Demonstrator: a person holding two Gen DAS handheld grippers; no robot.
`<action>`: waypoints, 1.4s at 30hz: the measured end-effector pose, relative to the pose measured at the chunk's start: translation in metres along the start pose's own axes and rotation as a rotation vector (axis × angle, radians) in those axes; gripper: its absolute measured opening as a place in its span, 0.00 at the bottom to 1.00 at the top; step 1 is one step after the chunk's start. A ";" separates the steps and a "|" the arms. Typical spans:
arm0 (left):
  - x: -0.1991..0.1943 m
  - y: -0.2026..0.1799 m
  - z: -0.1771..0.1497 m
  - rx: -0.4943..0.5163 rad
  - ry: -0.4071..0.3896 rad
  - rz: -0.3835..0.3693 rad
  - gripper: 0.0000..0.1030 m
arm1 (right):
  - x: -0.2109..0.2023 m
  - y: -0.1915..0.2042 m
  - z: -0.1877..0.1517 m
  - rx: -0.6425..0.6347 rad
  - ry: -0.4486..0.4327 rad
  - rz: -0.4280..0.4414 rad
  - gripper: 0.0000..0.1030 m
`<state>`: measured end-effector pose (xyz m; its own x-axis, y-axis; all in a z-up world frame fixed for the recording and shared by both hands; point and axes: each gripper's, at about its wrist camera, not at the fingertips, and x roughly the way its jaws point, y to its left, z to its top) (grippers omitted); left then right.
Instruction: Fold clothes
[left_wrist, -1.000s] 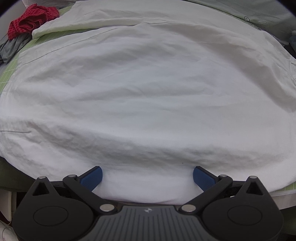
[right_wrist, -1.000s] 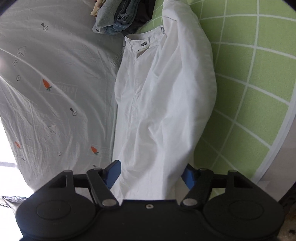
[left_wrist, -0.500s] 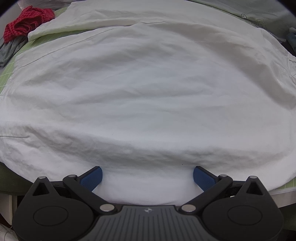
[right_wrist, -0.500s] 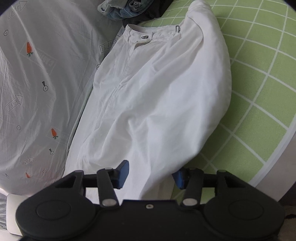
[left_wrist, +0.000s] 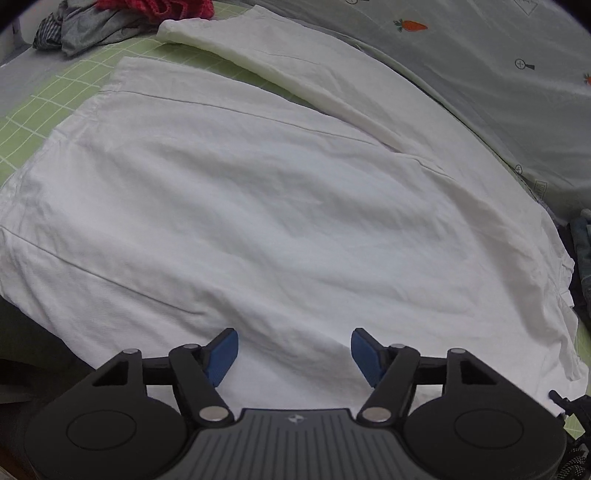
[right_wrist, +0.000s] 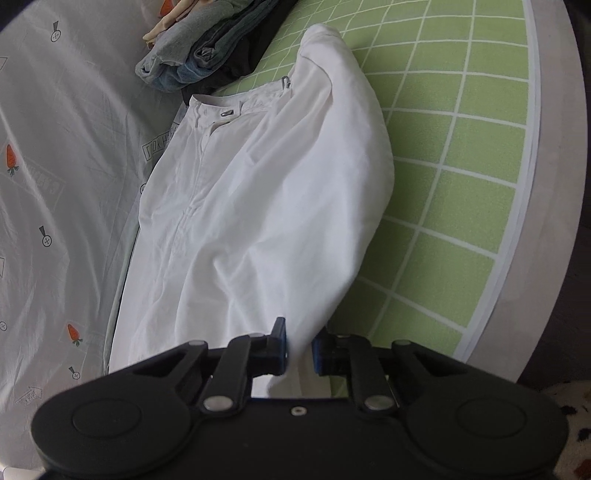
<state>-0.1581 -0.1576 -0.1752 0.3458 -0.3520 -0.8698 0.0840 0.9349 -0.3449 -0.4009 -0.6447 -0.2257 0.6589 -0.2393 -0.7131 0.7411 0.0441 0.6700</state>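
White trousers (left_wrist: 258, 206) lie spread on a green grid mat (left_wrist: 33, 114); one leg fills the left wrist view, the other leg (left_wrist: 295, 70) stretches behind it. In the right wrist view the trousers (right_wrist: 258, 192) show their waistband and button at the far end. My left gripper (left_wrist: 294, 349) is open, its blue pads on either side of the near cloth edge. My right gripper (right_wrist: 299, 349) is shut on a fold of the trousers' near edge, which is lifted a little off the mat (right_wrist: 461, 184).
A red garment (left_wrist: 155, 5) and grey clothes (left_wrist: 88, 29) lie at the mat's far left. A stack of folded clothes (right_wrist: 207, 48) sits beyond the waistband. A grey carrot-print sheet (right_wrist: 48, 166) lies along the mat. The mat's white edge (right_wrist: 517, 229) is on the right.
My right gripper has closed from open onto the trousers' edge. My left gripper has pulled back and turned, so both legs and the carrot-print sheet now show; its jaws have narrowed slightly.
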 end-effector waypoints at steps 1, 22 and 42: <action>-0.002 0.013 0.005 -0.030 -0.006 -0.012 0.62 | -0.001 0.001 -0.003 0.009 -0.011 -0.008 0.15; -0.024 0.130 0.045 -0.177 -0.048 0.195 0.68 | -0.004 0.043 -0.053 -0.101 -0.138 -0.170 0.30; -0.034 0.040 0.123 0.016 -0.291 0.171 0.06 | -0.004 0.047 -0.048 -0.150 -0.113 -0.174 0.30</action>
<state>-0.0519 -0.1021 -0.1159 0.6085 -0.1643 -0.7764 0.0158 0.9807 -0.1951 -0.3629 -0.5954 -0.2013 0.5075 -0.3624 -0.7817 0.8584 0.1340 0.4952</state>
